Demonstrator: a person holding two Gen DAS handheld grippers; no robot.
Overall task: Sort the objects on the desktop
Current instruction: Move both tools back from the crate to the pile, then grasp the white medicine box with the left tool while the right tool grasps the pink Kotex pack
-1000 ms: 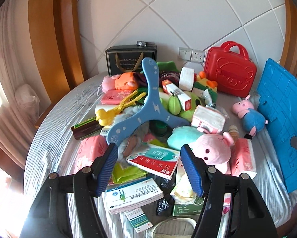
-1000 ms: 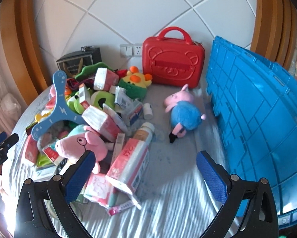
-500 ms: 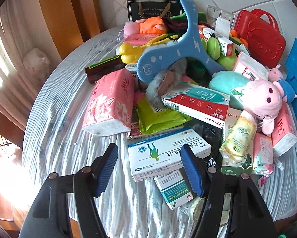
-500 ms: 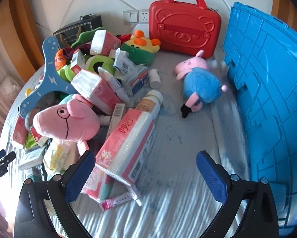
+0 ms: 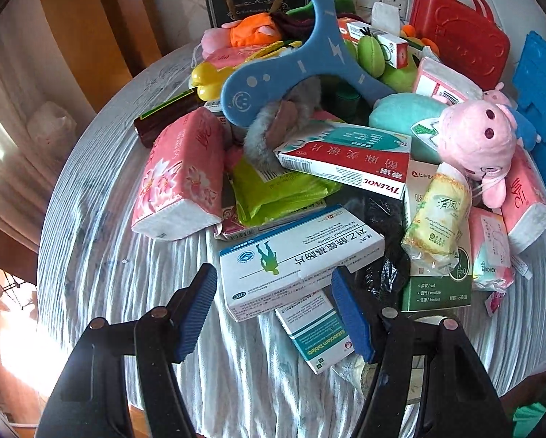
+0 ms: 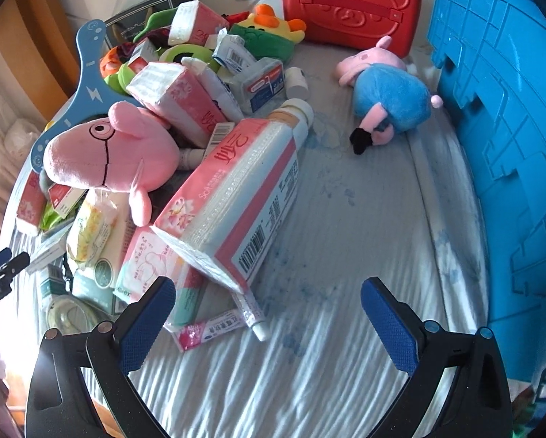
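On the striped cloth surface (image 5: 101,255) my left gripper (image 5: 276,310) hangs with jaws wide, the white paracetamol box (image 5: 302,255) just ahead between them, long axis crosswise. My right gripper (image 6: 265,325), equally wide, faces bare cloth.

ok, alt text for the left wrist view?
The open left gripper hovers over a white paracetamol box at the near edge of a cluttered pile: medicine boxes, pink tissue packs, a pink pig plush and a blue boomerang on a striped cloth.
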